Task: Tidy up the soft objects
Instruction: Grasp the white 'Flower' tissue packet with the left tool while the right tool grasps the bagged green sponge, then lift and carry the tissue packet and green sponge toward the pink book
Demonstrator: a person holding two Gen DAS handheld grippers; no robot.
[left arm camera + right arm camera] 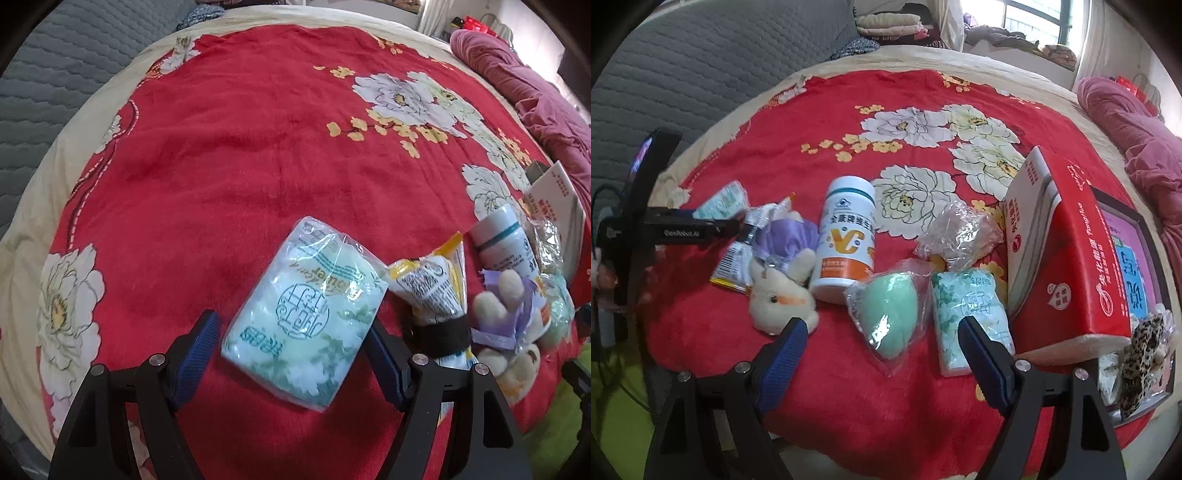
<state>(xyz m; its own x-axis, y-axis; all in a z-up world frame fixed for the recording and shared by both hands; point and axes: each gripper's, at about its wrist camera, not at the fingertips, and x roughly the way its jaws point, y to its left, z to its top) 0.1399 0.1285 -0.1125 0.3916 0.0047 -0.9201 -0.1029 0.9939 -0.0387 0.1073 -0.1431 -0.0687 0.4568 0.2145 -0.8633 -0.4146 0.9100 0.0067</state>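
- red floral blanket (236, 155) covers a bed, with a grey quilted surface (701, 62) behind it and a pink bundle of bedding (1137, 140) at the far right.
- left gripper (291, 354) points steeply down with its jaws spread; a pale green tissue pack (306, 314) lies on the blanket between its blue pads, the pads not pressing it.
- just right of that pack lie a yellow-edged sachet (428, 280), a plush rabbit (783, 295) in a purple dress and a white vitamin bottle (847, 240).
- right gripper (882, 362) hangs with jaws spread, holding nothing; a green egg-shaped sponge (892, 317) in a clear bag lies between its fingers, and a second tissue pack (967, 317) sits beside the right finger.
- crumpled clear bag (960, 232) lies behind them; a red box (1071, 251) stands at the right, with a leopard-print plush (1145, 354) near it.
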